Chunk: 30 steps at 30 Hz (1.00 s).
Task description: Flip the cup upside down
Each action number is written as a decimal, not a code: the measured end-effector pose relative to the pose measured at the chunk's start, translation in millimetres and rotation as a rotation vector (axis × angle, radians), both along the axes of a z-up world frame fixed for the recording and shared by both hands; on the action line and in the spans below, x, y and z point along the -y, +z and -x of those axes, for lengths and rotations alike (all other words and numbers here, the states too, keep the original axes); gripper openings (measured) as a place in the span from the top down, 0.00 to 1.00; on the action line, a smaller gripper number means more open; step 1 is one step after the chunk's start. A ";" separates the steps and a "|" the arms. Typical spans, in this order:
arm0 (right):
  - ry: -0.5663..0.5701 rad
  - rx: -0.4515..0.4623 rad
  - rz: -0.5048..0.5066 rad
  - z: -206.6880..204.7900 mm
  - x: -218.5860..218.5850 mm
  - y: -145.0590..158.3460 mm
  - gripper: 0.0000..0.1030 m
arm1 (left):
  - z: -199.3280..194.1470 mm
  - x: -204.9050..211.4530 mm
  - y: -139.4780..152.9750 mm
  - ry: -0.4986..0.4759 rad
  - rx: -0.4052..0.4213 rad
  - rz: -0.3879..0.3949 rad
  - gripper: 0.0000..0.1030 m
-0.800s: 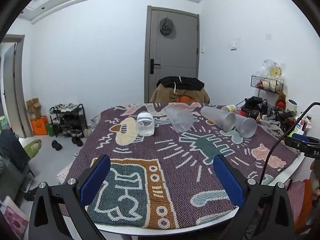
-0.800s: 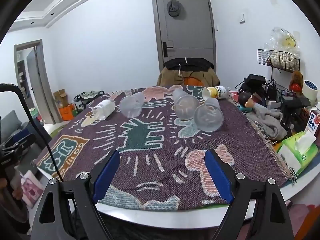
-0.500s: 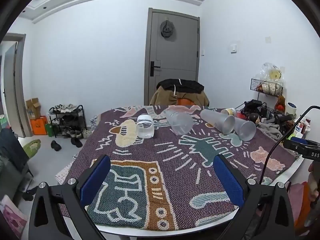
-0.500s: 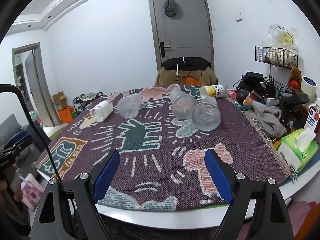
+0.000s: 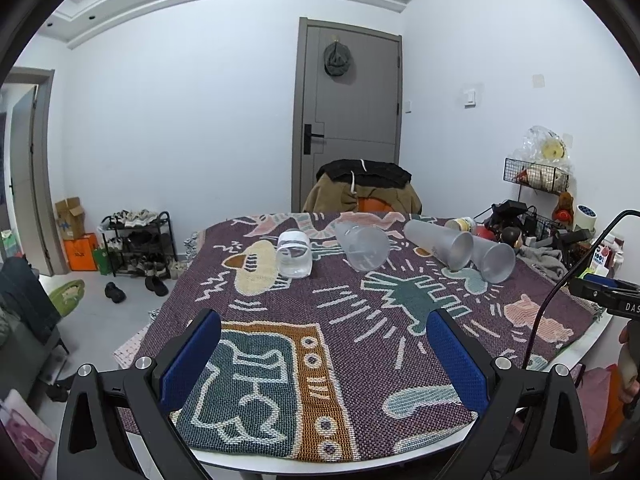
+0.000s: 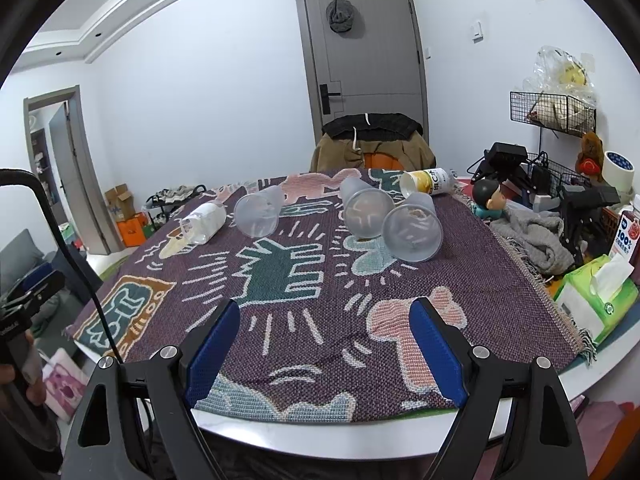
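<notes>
Four translucent cups are lying on their sides on the patterned cloth [image 5: 280, 360] at the counter's far half: small clear cup [image 5: 294, 254], wide cup [image 5: 362, 245], two frosted tumblers [image 5: 440, 238] touching. Left gripper [image 5: 324, 354] and right gripper [image 6: 325, 344], jaws spread and empty, are still hovering at the near edge; cups unmoved, view shifting slightly.

Both wrist views face the door across the shared table [image 5: 592, 344]
</notes>
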State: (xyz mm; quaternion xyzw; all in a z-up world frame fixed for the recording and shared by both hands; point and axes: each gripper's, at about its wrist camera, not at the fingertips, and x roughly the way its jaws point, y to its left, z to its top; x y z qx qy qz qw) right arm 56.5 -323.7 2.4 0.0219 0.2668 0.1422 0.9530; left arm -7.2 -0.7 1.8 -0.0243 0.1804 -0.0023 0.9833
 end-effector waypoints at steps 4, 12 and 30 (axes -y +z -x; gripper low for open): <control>-0.003 0.003 -0.002 0.4 0.2 -0.1 0.16 | -1.4 -0.7 0.3 0.003 -0.001 0.005 0.00; -0.004 0.002 -0.004 0.7 1.5 -0.7 0.16 | -1.8 -0.9 0.6 0.004 -0.001 0.006 0.00; -0.005 -0.001 -0.005 0.6 0.5 -0.7 0.16 | -2.1 0.6 0.6 0.004 0.001 0.007 0.00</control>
